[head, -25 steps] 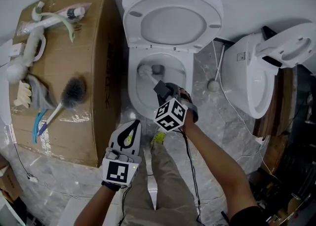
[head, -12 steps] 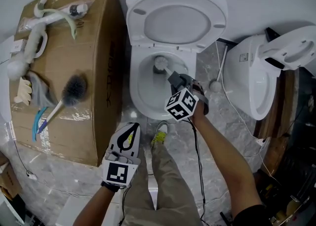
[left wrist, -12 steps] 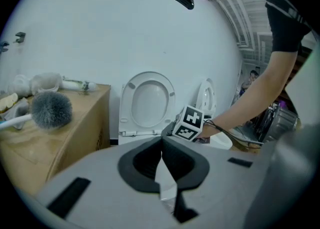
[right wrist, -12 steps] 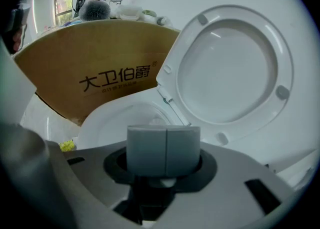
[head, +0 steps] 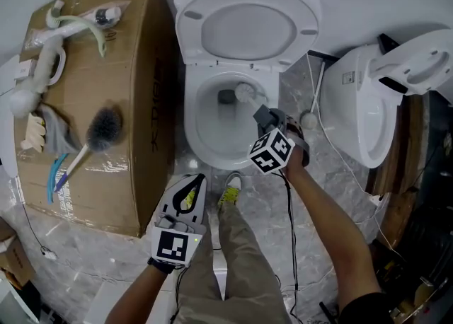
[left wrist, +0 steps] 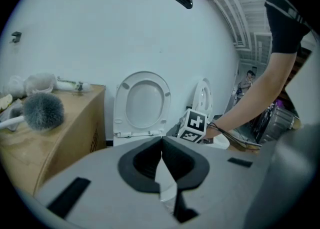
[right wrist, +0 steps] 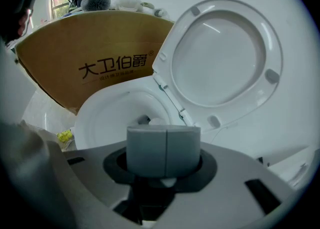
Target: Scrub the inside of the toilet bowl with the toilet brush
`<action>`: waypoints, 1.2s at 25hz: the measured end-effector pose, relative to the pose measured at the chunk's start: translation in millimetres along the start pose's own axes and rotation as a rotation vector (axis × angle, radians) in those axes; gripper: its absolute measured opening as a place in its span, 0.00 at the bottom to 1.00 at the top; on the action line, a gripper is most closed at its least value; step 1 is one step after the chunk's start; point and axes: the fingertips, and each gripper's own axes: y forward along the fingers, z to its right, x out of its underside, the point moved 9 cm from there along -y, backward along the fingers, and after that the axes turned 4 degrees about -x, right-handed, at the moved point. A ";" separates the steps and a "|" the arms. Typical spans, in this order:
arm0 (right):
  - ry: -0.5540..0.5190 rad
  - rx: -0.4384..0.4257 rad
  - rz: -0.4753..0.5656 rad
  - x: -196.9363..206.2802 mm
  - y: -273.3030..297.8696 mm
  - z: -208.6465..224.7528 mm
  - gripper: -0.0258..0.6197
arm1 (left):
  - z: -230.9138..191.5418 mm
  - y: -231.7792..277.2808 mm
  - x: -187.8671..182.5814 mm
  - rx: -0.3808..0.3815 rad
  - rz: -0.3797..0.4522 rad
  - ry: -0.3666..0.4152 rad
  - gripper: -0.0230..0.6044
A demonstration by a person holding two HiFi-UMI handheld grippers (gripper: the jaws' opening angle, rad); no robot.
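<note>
The white toilet bowl (head: 205, 128) stands open with its lid (head: 248, 29) raised. The white brush head (head: 245, 91) sits inside the bowl at the back right, beside the dark drain. My right gripper (head: 262, 114) hangs over the bowl's right rim, shut on the brush's grey handle (right wrist: 163, 149); the brush head (right wrist: 159, 121) peeks out beyond it in the bowl (right wrist: 107, 118). My left gripper (head: 190, 187) is held low in front of the toilet, shut with nothing in it. From the left gripper (left wrist: 161, 165) I see the lid (left wrist: 141, 100) and the right gripper's marker cube (left wrist: 194, 125).
A large cardboard box (head: 138, 103) stands left of the toilet, carrying a grey fluffy duster (head: 106, 130) and several white items. A second white toilet (head: 364, 114) stands at the right, with a small white brush (head: 306, 122) and a cord between. The person's legs and a yellow-green shoe (head: 228, 189) are below.
The right gripper moved rightward along the rim, sweeping the brush head from the bowl's left side across to the back right. The left gripper has barely moved.
</note>
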 end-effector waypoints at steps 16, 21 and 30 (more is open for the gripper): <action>-0.036 -0.058 -0.078 59.4 -30.3 -20.0 0.27 | 9.1 0.1 -5.1 0.019 -0.012 0.050 0.06; 0.084 -0.137 -0.081 79.7 -36.4 -37.2 0.27 | 4.0 -4.6 -5.6 -0.001 -0.008 0.041 0.06; 0.155 -0.238 -0.093 79.1 -54.4 -86.4 0.27 | 0.8 -10.5 -5.7 -0.030 -0.021 0.038 0.06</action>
